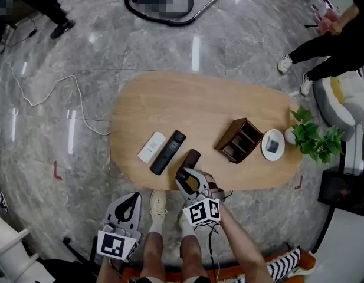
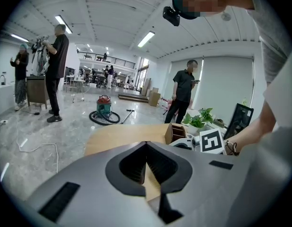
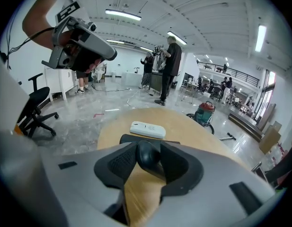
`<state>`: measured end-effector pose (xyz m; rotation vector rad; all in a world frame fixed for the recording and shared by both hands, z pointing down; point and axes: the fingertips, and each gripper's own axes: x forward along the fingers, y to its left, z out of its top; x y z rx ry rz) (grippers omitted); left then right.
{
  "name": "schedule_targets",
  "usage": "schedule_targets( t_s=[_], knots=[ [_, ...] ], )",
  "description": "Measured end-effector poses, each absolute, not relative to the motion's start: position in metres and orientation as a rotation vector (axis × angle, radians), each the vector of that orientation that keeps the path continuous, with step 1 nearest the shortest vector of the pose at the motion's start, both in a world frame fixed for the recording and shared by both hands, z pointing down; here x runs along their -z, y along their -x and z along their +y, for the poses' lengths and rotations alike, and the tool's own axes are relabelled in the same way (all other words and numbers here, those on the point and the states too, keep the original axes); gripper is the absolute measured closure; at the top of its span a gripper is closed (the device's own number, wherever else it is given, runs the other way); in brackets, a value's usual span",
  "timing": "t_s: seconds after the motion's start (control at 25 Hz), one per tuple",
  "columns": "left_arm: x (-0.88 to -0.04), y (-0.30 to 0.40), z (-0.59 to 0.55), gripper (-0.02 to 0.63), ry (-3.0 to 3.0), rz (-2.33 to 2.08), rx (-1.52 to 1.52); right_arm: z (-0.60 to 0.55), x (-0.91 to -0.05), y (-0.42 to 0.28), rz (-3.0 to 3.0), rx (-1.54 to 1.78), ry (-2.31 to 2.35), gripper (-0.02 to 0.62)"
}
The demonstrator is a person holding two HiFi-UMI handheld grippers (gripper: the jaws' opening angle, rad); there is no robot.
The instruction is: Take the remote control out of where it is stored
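Observation:
A dark remote [image 1: 190, 158] lies on the oval wooden table [image 1: 170, 99] near its front edge. My right gripper [image 1: 184, 174] is at that remote's near end. In the right gripper view the rounded end of the dark remote [image 3: 148, 156] sits between the jaws of my right gripper [image 3: 148, 146], which stand open around it. A black remote [image 1: 168, 152] and a white remote [image 1: 151, 147] lie just left of it. The brown compartment holder [image 1: 239, 140] stands to the right, with no remote showing in it. My left gripper [image 1: 131, 198] hangs off the table's front edge, shut and empty.
A white dish [image 1: 272, 144] and a potted plant [image 1: 314, 137] sit at the table's right end. A vacuum cleaner [image 2: 104, 110] and cables lie on the marble floor beyond. People stand around the room. My own legs are under the front edge.

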<state>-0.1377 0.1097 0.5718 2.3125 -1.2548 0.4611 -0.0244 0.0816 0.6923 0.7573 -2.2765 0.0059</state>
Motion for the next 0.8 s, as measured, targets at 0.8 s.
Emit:
schedule_targets(
  t_s=[0.8],
  knots=[
    [-0.591, 0.145, 0.11, 0.6, -2.286, -1.242, -0.477, 0.099, -0.743, 0.036, -2.203, 0.109, -0.676, 0.448]
  ],
)
